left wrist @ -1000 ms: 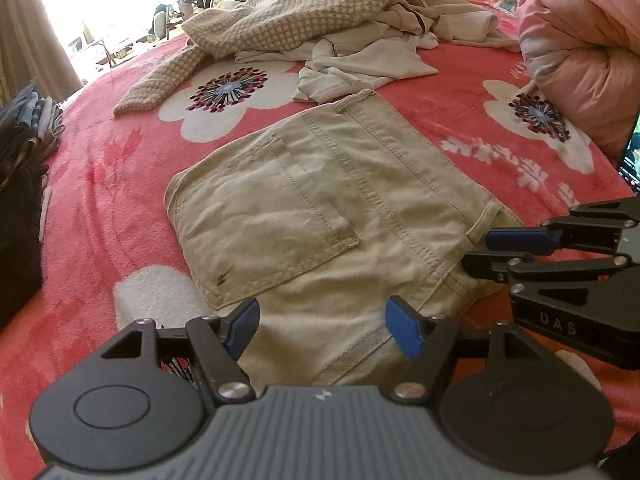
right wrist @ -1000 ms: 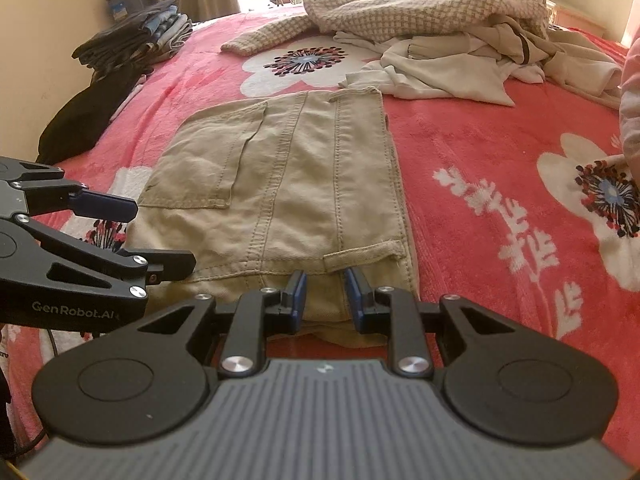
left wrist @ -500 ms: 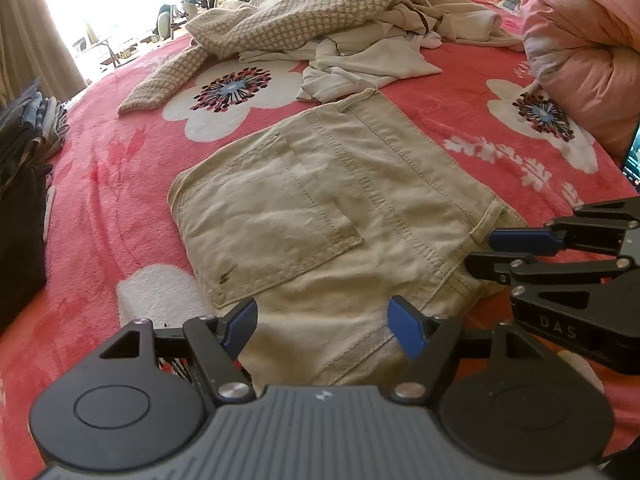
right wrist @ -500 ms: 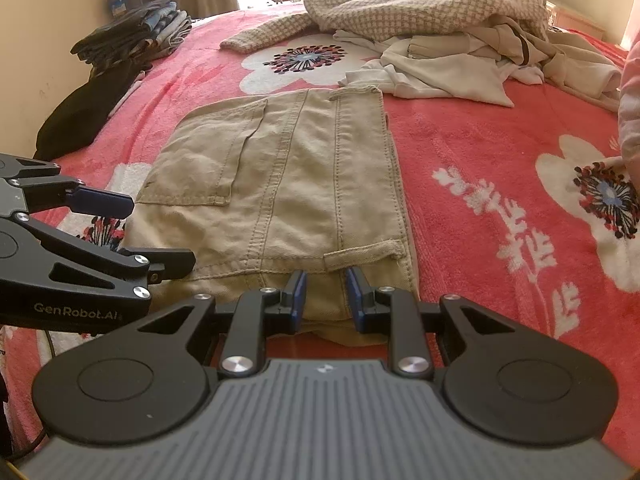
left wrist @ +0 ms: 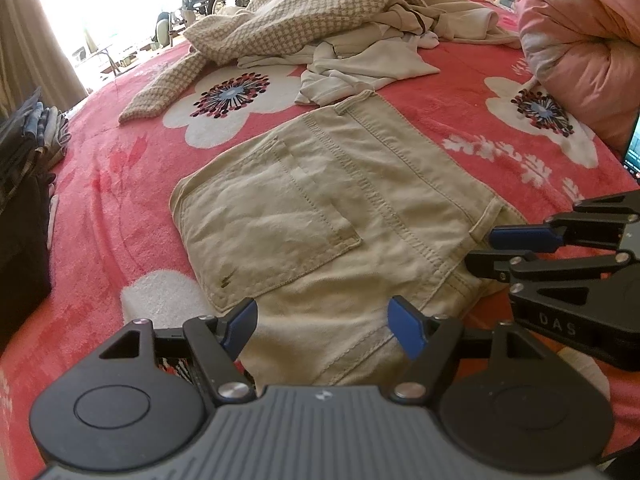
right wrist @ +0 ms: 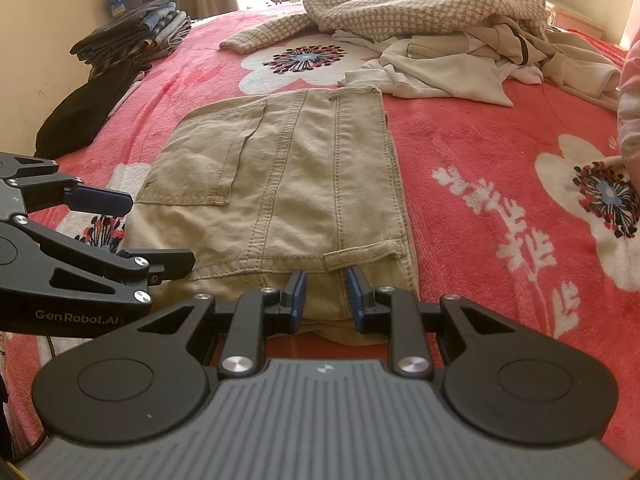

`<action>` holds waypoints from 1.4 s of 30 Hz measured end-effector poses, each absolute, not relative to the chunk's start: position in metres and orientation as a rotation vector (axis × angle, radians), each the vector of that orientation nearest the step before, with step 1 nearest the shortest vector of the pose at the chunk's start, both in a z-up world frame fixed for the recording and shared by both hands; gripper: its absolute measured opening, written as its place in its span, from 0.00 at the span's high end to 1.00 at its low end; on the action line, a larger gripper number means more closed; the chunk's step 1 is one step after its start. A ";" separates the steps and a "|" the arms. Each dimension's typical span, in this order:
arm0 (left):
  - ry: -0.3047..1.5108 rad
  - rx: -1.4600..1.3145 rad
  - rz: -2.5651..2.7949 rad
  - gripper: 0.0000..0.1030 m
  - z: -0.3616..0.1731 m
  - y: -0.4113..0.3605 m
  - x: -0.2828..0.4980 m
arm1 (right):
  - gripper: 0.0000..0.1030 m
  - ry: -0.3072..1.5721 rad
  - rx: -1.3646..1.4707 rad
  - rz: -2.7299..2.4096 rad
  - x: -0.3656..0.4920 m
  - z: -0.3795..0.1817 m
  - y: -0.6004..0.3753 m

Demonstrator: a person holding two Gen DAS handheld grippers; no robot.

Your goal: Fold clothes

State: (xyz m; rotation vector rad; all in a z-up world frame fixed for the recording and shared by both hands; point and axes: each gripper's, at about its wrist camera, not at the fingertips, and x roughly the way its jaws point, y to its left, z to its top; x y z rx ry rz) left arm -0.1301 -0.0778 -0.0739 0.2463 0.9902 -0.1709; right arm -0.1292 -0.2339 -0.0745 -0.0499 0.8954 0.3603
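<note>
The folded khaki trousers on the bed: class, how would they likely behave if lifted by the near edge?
The khaki trousers would probably droop: soft, creased cloth lying flat. Stacked layers at the near edge may slide apart unless pinched together. Thick seams and a pocket suggest moderate weight.

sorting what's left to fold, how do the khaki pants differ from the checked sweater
The khaki pants lie flat and folded near the grippers; the checked sweater sits crumpled at the far end, atop a pile of pale clothes. The pants are plain, smooth cloth with a stitched pocket; the sweater is checked and looks thicker. Both are beige and lie on the red flowered blanket.
</note>
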 end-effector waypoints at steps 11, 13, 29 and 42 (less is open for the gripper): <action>0.990 0.250 -0.171 0.29 -0.074 -0.078 -0.130 | 0.79 0.891 -0.056 0.359 -0.129 -0.075 -0.234; 0.990 0.250 -0.171 0.29 -0.074 -0.078 -0.130 | 0.79 0.891 -0.056 0.357 -0.129 -0.075 -0.234; 0.974 -0.021 -0.272 0.29 -0.063 -0.014 -0.124 | 0.78 0.923 -0.046 0.443 -0.120 -0.069 -0.246; 1.057 -0.558 -0.405 0.20 -0.127 0.072 -0.058 | 0.20 1.084 0.422 0.605 0.024 -0.083 -0.323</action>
